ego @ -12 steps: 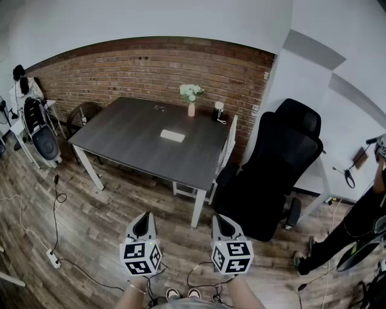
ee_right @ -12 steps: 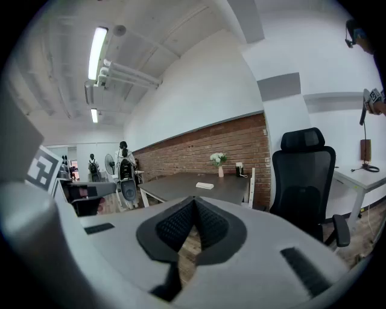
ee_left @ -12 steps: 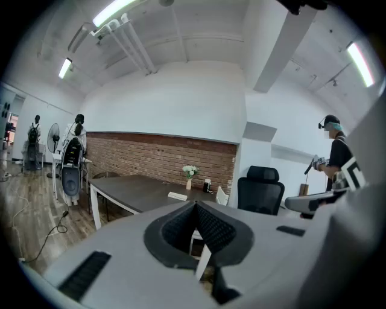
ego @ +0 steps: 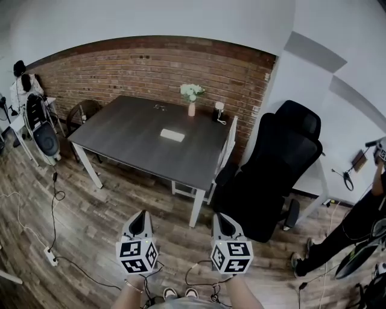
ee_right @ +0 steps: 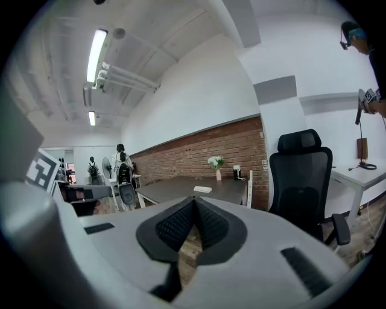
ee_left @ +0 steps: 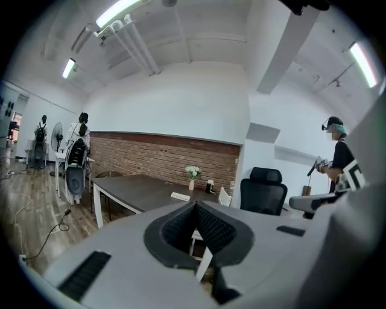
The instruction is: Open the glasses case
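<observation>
Brick wall backs the dark table [ego: 120, 130]; the white glasses case [ego: 172, 135] lies near its middle, a flower vase [ego: 191, 108] behind. Your left gripper [ego: 140, 222] and right gripper [ego: 221, 223] hover well short of the table, jaws closed on nothing. A black office chair [ego: 274, 172] crowds the table's right side.

Bright, even light from ceiling tubes [ee_left: 117, 11] high over the table [ego: 132, 145]. Faint sheen on its top, soft shadow beneath. Heavy fisheye bending, black corners. Nearest foreground soft; far wall sharp.
</observation>
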Demonstrator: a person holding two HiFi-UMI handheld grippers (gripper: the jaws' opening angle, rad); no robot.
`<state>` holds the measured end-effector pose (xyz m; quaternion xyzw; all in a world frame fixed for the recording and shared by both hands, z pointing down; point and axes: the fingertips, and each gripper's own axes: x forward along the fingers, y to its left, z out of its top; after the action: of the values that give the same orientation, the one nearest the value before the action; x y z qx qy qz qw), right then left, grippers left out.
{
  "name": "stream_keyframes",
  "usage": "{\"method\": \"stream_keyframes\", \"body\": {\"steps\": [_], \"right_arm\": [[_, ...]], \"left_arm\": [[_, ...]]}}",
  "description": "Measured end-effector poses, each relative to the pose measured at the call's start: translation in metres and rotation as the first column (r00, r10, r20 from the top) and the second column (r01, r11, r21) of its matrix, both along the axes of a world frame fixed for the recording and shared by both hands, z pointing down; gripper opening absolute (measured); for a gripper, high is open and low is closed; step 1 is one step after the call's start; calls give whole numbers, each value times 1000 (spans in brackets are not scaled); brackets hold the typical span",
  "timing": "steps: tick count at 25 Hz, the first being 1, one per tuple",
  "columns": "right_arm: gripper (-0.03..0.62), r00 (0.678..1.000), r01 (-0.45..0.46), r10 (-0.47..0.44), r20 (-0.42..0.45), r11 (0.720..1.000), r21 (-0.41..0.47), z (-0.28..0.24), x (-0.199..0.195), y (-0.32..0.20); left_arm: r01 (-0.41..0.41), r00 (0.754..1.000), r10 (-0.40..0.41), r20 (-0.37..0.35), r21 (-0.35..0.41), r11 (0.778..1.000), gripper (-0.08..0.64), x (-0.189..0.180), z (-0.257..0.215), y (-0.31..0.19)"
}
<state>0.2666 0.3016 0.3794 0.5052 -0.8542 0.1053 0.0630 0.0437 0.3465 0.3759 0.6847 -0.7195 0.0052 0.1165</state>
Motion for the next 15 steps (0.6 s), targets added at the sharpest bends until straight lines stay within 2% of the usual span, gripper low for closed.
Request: {"method": "stream_keyframes", "body": {"steps": [8,10,15], "right_arm": [[5,999,45,-44,13,999,-19,4,-7,4],[36,998,59,-59,8,998,-17,2,-10,5],[61,997,72,-73,-9,997,-13,-1,-16,5]], "left_arm": [[8,1000,-8,4,-1,1000,-5,-2,1,3],[8,1000,-8,6,-1,1000,-5,-2,-1,3],[9,1000,-9,9,0,1000,-5,-6,-3,4]]}}
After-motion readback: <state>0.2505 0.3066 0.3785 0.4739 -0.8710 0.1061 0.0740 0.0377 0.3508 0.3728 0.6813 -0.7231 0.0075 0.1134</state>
